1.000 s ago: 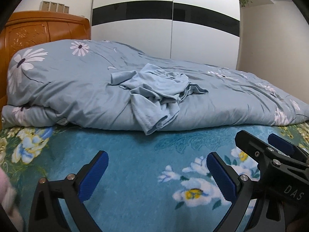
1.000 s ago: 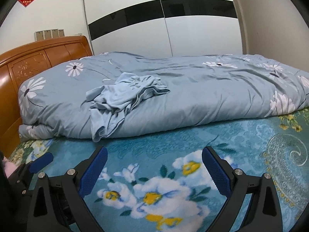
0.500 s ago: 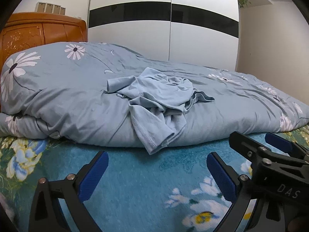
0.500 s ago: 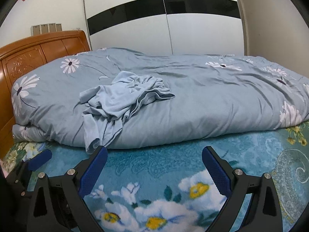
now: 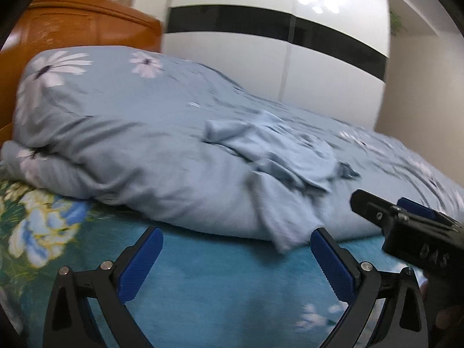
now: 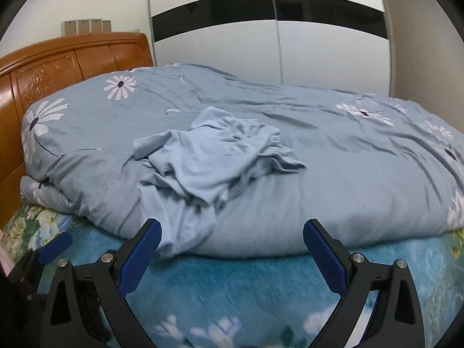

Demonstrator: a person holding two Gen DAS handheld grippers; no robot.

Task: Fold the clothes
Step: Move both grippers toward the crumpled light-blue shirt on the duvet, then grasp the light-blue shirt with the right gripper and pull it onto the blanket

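Crumpled shirt [image 6: 214, 168] lies seemingly just beyond both wide-open, empty grippers [image 5: 236, 253] [image 6: 232, 245].

1. The shirt [image 6: 214, 159] is a plain pale blue garment, crumpled and unfolded in a loose heap.
2. It lies on the near slope of a duvet [image 6: 333, 174] on the bed, bunched in overlapping creases.
3. One flap [image 6: 148, 145] sticks out flat to the left of the heap.
4. A longer part [image 6: 185, 223] hangs down the duvet's front edge, its end reaching the bedsheet [image 6: 232, 290].
5. In the left view the shirt [image 5: 278, 156] is blurred, with the hanging end lowest.
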